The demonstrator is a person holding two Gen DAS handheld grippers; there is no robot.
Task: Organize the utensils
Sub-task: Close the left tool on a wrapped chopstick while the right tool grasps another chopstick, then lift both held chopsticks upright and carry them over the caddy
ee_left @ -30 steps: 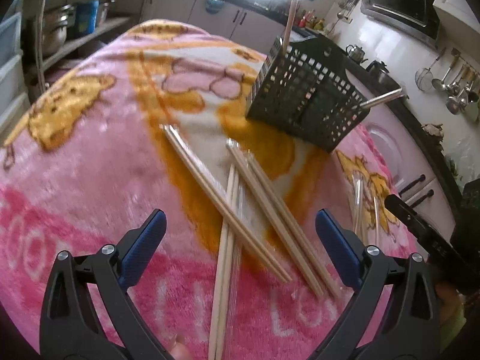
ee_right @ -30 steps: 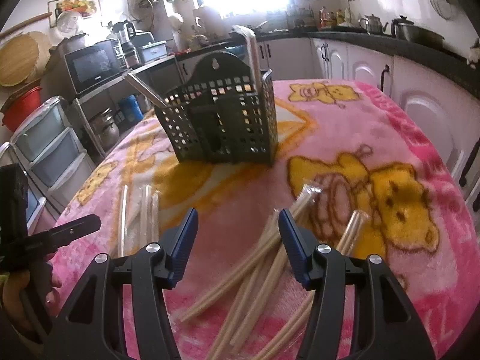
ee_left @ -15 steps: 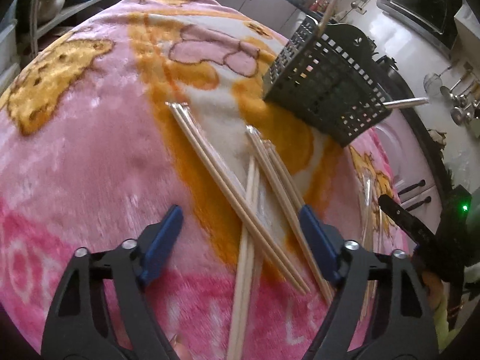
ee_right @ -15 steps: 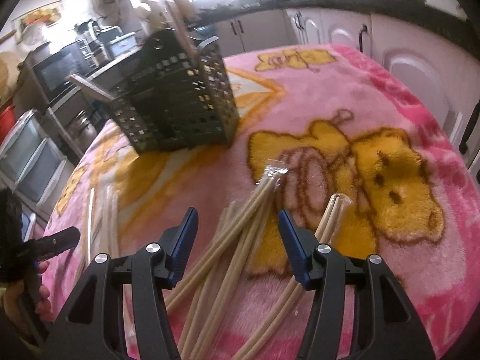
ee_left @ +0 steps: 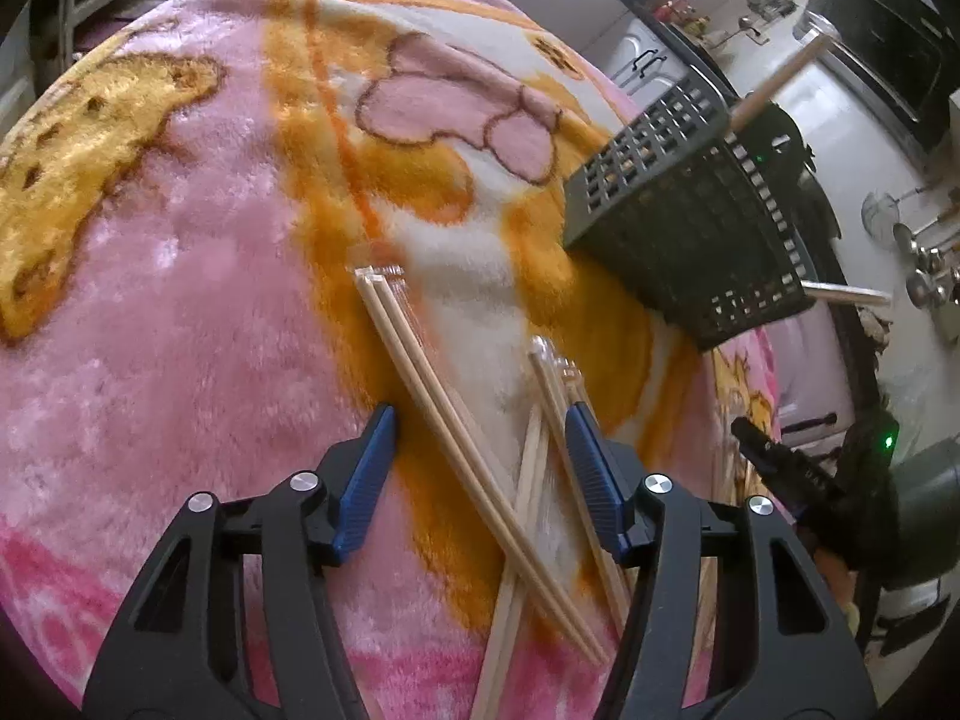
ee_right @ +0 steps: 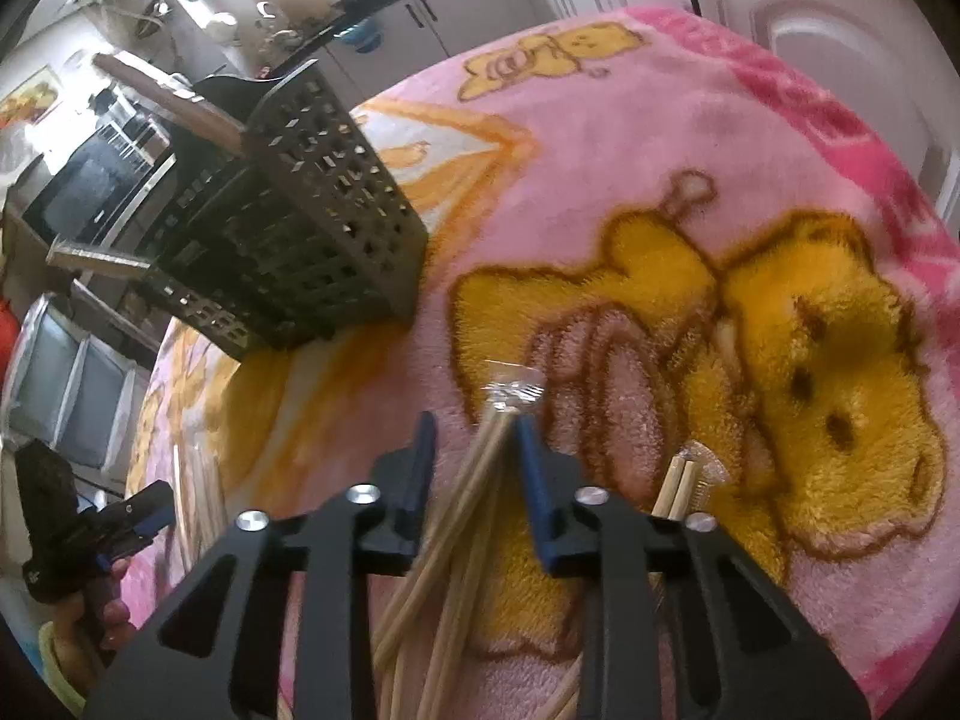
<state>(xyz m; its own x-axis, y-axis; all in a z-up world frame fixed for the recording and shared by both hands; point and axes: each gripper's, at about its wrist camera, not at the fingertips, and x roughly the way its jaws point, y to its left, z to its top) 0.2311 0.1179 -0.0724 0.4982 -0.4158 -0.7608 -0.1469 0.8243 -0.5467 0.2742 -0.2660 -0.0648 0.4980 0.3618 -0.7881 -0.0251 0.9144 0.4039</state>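
Observation:
Wooden chopsticks in clear wrappers lie scattered on a pink plush blanket. In the left wrist view my left gripper straddles one long pair of chopsticks. Its jaws are closing and neither pad touches the sticks. More chopsticks cross by its right finger. In the right wrist view my right gripper is closing around a wrapped pair of chopsticks. That pair leans on the right pad, with a gap at the left pad. A dark perforated utensil basket stands beyond.
The basket holds a wooden handle and a metal handle. Another chopstick pair lies right of the right gripper. White cabinets and a counter edge border the blanket. A person's hand shows at lower left.
Both grippers moved forward and down toward the chopsticks. Both sets of jaws narrowed, the right one sharply, and each now has a chopstick pair between its fingers.

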